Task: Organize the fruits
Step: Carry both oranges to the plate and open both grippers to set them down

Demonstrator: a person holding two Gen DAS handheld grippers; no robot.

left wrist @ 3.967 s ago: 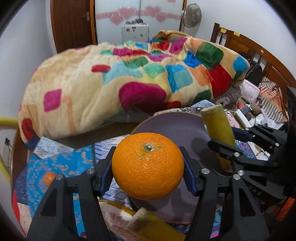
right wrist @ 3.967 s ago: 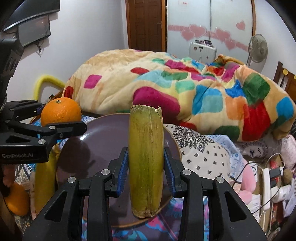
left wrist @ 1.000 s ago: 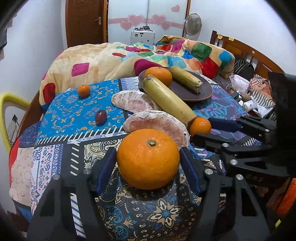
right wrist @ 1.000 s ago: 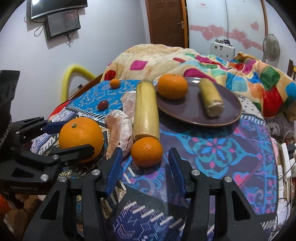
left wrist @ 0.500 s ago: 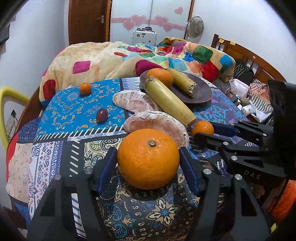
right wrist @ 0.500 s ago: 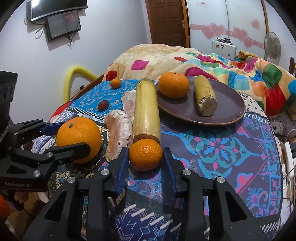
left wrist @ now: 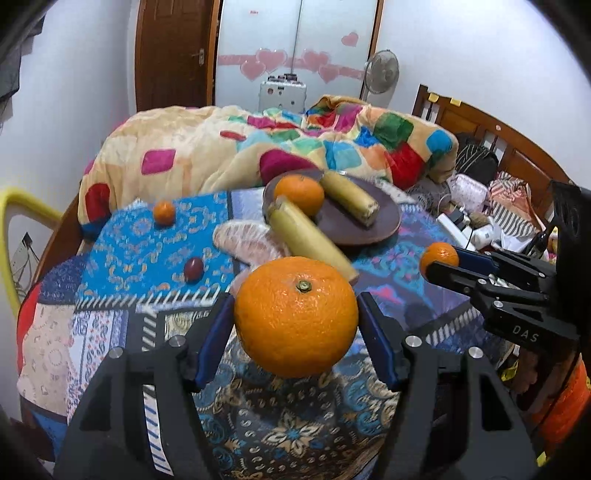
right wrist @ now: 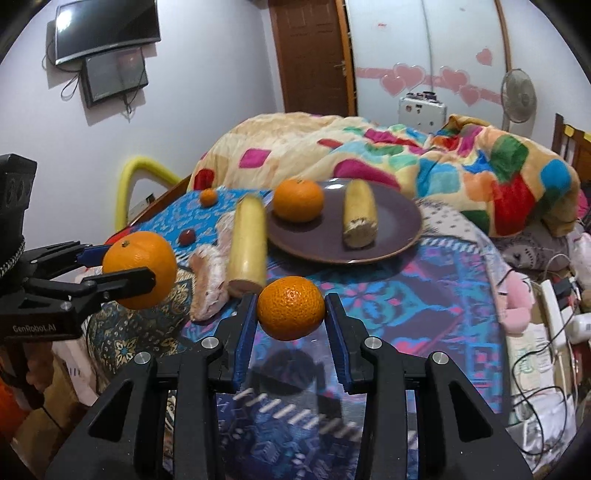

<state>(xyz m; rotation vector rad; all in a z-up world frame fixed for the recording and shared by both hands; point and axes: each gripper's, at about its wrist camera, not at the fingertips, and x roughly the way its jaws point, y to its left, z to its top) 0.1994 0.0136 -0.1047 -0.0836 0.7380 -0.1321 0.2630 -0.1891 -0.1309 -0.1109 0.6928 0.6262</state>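
Left claw (left wrist: 295, 325) gripping big orange (left wrist: 295, 315) | right claw (right wrist: 290, 317) gripping small orange (right wrist: 291, 307) | both raised clear of cloth, likely heading for plate (right wrist: 399, 236)

This is a bedroom in a home. A bed with a wooden headboard (left wrist: 476, 118) carries a rumpled patchwork comforter (right wrist: 388, 158) in bright colours. Behind it a brown wooden door (right wrist: 310, 55) stands beside frosted panels with pink heart stickers (right wrist: 402, 79). A pedestal fan (right wrist: 519, 96) stands in the corner, and a wall-mounted television (right wrist: 107, 27) hangs above a smaller screen (right wrist: 114, 75). Clothes and bags (left wrist: 513, 206) lie heaped by the headboard.
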